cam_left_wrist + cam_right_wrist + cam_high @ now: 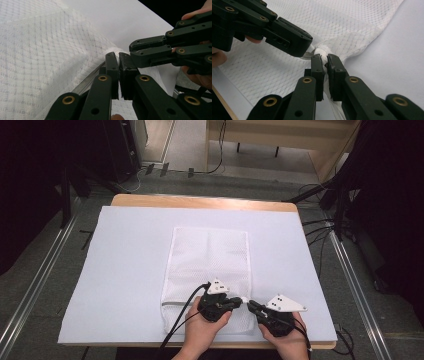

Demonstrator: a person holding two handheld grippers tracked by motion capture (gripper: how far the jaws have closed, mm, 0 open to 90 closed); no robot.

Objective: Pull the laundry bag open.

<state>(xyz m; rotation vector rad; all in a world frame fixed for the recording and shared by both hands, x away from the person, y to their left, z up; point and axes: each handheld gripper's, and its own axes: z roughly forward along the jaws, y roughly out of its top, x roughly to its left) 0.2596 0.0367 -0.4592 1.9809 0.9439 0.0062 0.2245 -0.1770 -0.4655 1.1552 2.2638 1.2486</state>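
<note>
A white mesh bag (210,255) lies flat on the white sheet, its zipper (87,80) running along the near end. My left gripper (242,301) and right gripper (251,305) meet tip to tip at the bag's near right corner. In the left gripper view, the left gripper (118,55) is shut on a white fold of the bag at the zipper's end, with the right gripper's fingers (150,48) just beyond. In the right gripper view, the right gripper (324,58) is shut on the bunched corner fabric (322,51), and the left gripper's fingers (289,40) reach in from the upper left.
A white sheet (125,270) covers the wooden table (200,201), whose front edge lies just below both hands. Black cables (177,320) trail from the grippers over the bag's near left part. Dark stands and cables (340,205) flank the table on the floor.
</note>
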